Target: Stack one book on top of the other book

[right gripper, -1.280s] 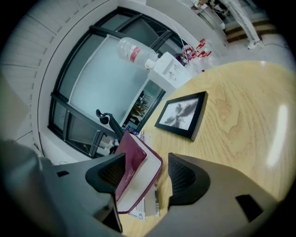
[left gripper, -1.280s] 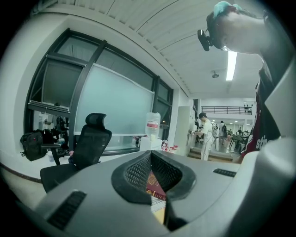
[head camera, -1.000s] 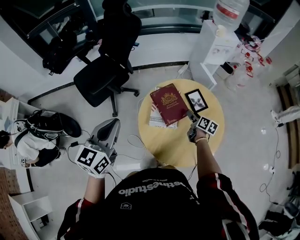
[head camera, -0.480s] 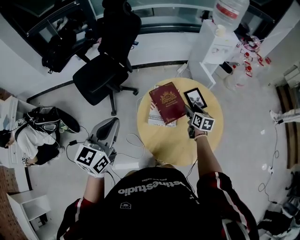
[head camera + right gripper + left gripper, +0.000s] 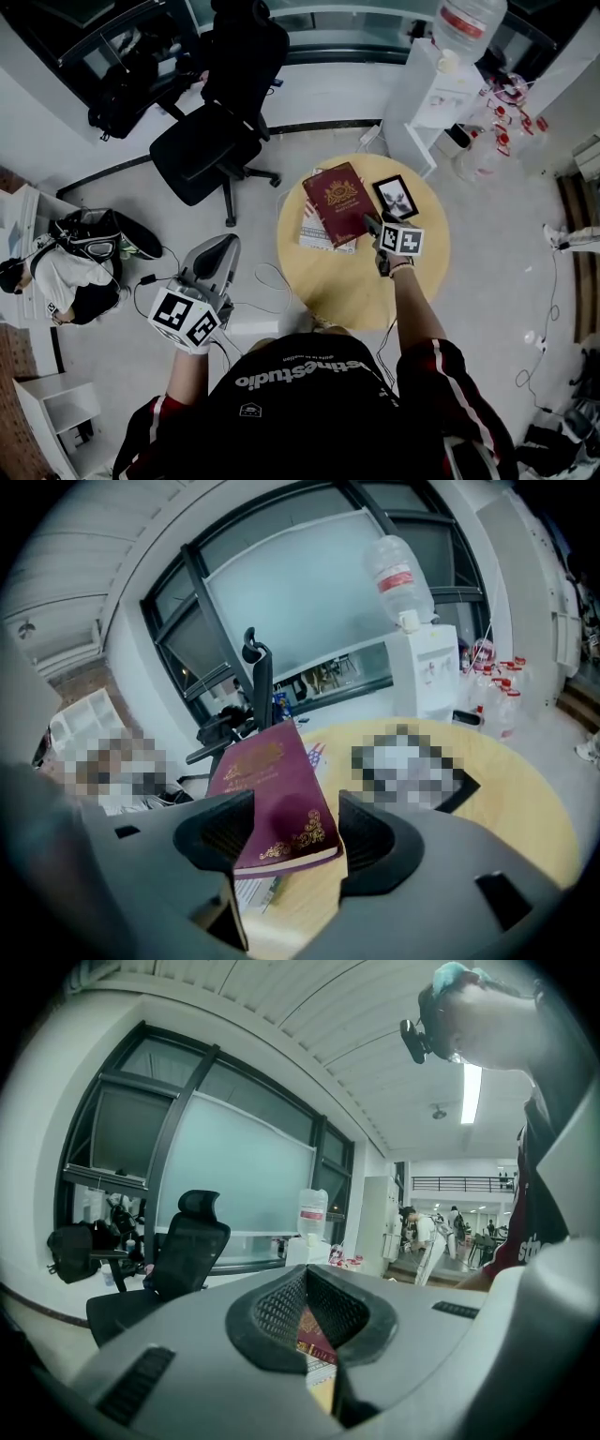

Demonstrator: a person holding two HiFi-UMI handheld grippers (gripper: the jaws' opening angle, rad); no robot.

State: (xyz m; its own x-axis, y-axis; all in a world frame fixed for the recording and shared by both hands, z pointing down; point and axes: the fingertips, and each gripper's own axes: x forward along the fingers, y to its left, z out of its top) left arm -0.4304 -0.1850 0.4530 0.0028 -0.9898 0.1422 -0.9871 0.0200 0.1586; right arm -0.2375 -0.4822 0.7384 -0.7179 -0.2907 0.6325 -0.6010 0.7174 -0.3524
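status of stacking: judged from the present layout, the main step appears done. maroon book (image 5: 337,202) lies flat on top of the lower book (image 5: 309,238), which shows only as a pale strip along the left and near edges of the upper one. both rest on the far left part of the round table (image 5: 361,291), just beside a small picture frame (image 5: 395,198). the stack is not square: the maroon cover sits turned relative to the lower book and overhangs it on the right side, so a corner of the upper book is not backed from below. right gripper (image 5: 372,226) is at the near right corner of the maroon book, angled downward toward it. in the right gripper view its jaws stand apart with that corner between them; no pad is clearly pressing on the cover, so the gripper reads as released rather than clamped. left gripper (image 5: 226,244) is held well apart from the table, over the floor at the person's left; in the left gripper view its jaws are closed together with nothing between them. remaining work, as an estimate: withdraw the right gripper clear of the corner, or first nudge the upper book into alignment if a squared stack is required. no lifting step appears to be left.
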